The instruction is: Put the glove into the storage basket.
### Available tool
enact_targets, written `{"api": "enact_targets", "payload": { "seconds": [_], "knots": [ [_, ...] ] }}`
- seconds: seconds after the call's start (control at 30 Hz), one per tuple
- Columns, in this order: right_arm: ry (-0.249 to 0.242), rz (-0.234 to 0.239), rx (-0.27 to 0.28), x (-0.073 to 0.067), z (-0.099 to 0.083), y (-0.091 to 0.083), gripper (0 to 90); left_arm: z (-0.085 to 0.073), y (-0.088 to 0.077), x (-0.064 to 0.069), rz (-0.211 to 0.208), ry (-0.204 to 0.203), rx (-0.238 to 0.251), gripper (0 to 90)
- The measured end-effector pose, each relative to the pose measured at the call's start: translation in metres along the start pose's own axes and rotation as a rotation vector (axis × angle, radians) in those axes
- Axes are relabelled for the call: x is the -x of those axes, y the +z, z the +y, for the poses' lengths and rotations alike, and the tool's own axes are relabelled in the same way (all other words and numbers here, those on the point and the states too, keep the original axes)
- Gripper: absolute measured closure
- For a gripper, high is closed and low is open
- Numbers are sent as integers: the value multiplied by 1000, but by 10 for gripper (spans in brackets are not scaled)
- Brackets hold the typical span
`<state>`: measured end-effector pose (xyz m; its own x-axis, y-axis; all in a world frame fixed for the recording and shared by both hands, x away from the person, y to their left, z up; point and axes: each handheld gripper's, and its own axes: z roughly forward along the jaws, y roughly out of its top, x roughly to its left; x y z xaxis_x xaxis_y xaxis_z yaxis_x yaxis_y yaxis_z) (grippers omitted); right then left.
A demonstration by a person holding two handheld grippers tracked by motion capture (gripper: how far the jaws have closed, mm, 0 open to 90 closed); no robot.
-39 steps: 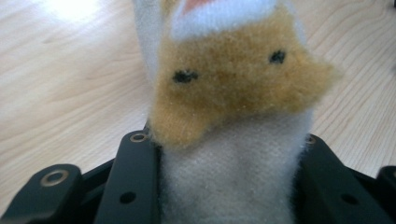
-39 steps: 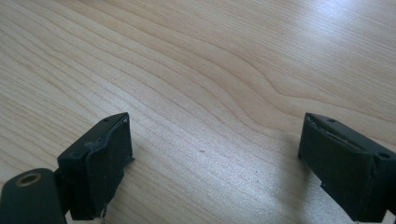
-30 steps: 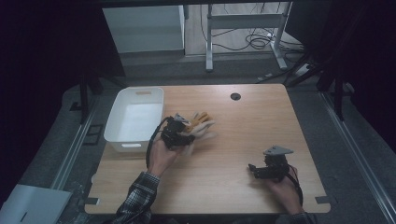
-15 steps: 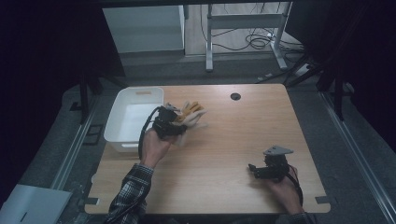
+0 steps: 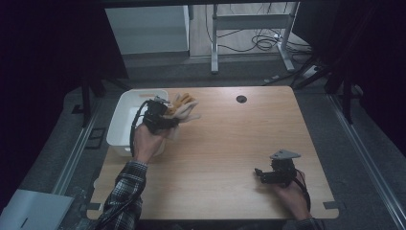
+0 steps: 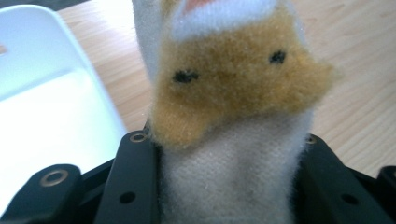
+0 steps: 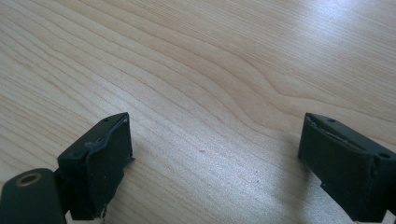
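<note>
Left gripper (image 5: 160,115) clamps a tan-and-white plush toy (image 6: 233,116), held beside the white plastic bin (image 5: 125,115), above its rim; right gripper (image 5: 273,173) rests wide apart, empty, near table edge. Probable step: drop toy in bin; get it fully over the opening, then release.

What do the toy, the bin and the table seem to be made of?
Toy: soft plush fabric, fuzzy tan and white pile. Bin: probably plastic, smooth, white, rounded corners. Table: wood or wood-look laminate, with light grain lines and a slight sheen.

A lab-like workroom: bare wooden table (image 5: 230,143), floor cables (image 5: 261,40) (dark surroundings)
</note>
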<state>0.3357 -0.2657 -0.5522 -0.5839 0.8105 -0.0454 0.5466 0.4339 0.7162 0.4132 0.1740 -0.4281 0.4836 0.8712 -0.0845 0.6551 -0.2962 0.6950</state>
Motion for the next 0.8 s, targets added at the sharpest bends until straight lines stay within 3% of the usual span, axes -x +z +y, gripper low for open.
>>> {"api": "enact_targets", "payload": {
  "seconds": [0.33, 0.8],
  "knots": [
    [0, 0, 0, 0, 0, 0, 101, -7, -14, -34, 61, -68, 27, 607],
    [2, 0, -2, 0, 0, 0, 101, -26, -20, -76, 142, -155, 51, 606]
  ]
}}
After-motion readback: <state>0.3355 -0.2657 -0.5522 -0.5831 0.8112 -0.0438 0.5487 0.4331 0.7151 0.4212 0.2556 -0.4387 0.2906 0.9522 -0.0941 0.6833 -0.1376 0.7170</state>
